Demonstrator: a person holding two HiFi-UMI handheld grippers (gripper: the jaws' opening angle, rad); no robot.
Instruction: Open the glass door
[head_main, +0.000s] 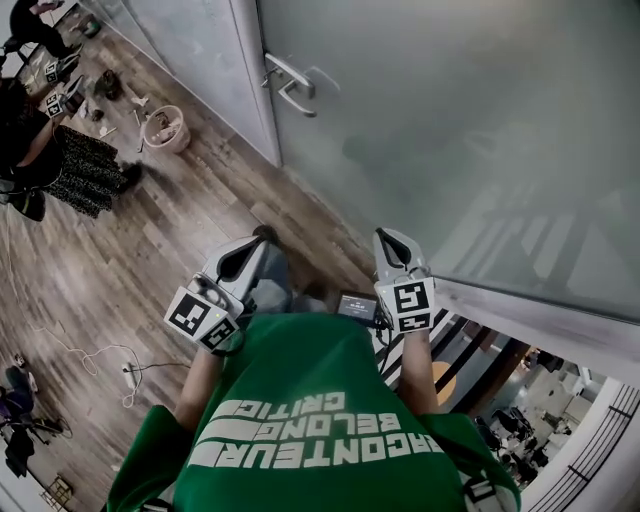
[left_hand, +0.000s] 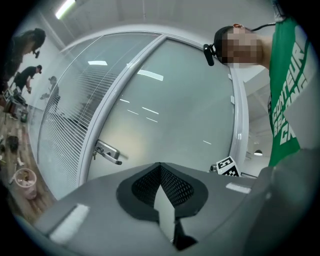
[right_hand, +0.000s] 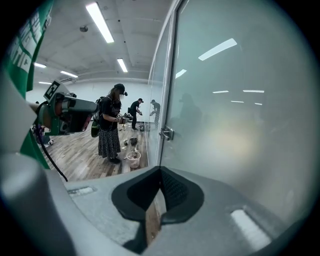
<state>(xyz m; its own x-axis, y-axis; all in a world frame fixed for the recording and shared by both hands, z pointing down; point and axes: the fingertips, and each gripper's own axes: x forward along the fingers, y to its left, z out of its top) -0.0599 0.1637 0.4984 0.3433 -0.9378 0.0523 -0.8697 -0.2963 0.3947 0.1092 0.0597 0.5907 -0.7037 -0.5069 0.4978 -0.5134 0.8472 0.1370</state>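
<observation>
Left gripper (head_main: 243, 252) and right gripper (head_main: 392, 243) both pinched shut, empty; door handle (head_main: 290, 86) well ahead, up-left

The door (head_main: 450, 130) was frosted glass, pale grey-green and not see-through, set upright in a white frame (head_main: 258, 80). It stood shut, its edge flush against the frame post. A silver lever handle (head_main: 290, 85) sat on a narrow plate at that edge, the lever lying level across the glass.
</observation>
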